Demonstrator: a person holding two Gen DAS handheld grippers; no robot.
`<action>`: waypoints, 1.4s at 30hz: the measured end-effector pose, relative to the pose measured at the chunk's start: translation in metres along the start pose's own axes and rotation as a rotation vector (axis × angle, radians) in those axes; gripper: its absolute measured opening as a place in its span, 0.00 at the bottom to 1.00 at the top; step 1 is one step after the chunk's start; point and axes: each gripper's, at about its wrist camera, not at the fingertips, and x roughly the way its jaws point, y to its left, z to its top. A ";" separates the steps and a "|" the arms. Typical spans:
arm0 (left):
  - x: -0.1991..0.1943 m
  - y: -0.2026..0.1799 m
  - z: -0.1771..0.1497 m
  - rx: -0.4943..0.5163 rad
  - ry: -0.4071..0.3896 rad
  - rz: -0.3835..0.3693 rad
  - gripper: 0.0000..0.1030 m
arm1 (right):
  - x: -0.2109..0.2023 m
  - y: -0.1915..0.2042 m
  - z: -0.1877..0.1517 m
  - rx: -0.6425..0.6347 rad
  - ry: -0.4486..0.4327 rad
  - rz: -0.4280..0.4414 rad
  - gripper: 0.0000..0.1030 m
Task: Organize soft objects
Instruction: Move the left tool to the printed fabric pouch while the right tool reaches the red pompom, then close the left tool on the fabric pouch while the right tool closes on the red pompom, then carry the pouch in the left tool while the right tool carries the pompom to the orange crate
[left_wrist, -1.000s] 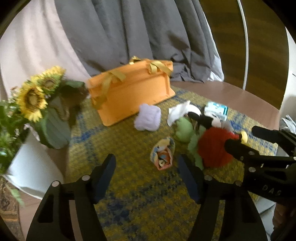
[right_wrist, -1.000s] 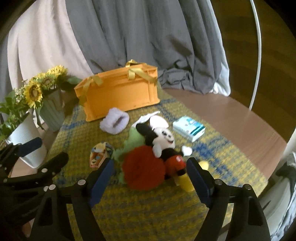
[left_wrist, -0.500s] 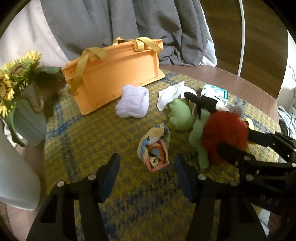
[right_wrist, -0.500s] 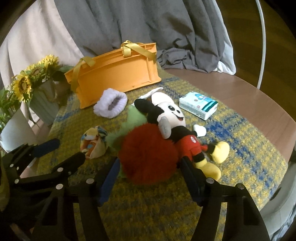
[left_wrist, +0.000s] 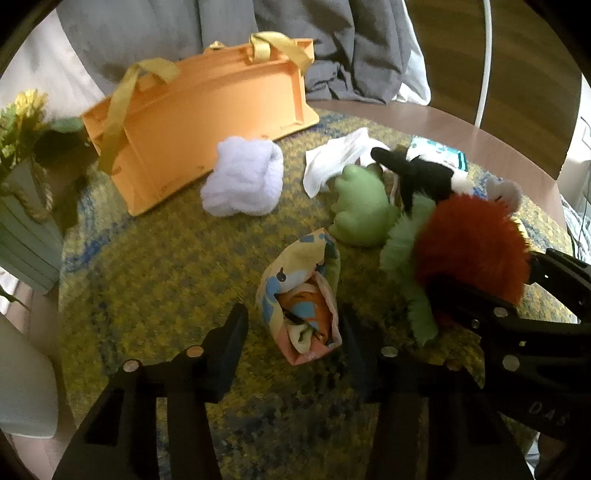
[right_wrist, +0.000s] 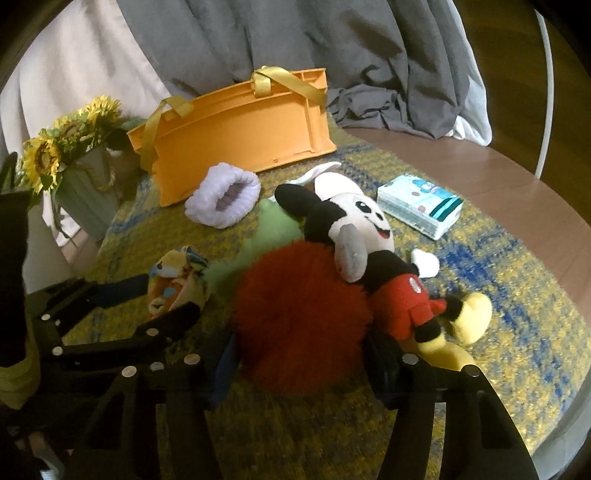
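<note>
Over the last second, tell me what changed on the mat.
Both grippers came down toward the toys, jaws closing. The left gripper now straddles the patterned fabric pouch, with a gap still visible beside its left finger. The right gripper now brackets the red pom-pom; contact is unclear. Nothing is lifted. The orange bag, lilac scrunchie, mouse plush and tissue pack stayed put.

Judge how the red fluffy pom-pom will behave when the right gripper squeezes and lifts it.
The red fluffy pom-pom is long-piled, so it probably compresses. It looks light. The mouse plush leans on it and may topple.
</note>
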 end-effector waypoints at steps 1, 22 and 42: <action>0.002 0.000 0.001 -0.004 0.003 -0.004 0.44 | 0.002 0.000 0.001 -0.001 0.001 0.002 0.58; -0.035 0.017 -0.007 -0.100 -0.056 0.000 0.33 | -0.013 0.019 0.005 -0.052 -0.050 0.036 0.41; -0.118 0.019 0.016 -0.232 -0.256 0.126 0.33 | -0.071 0.025 0.051 -0.119 -0.195 0.126 0.41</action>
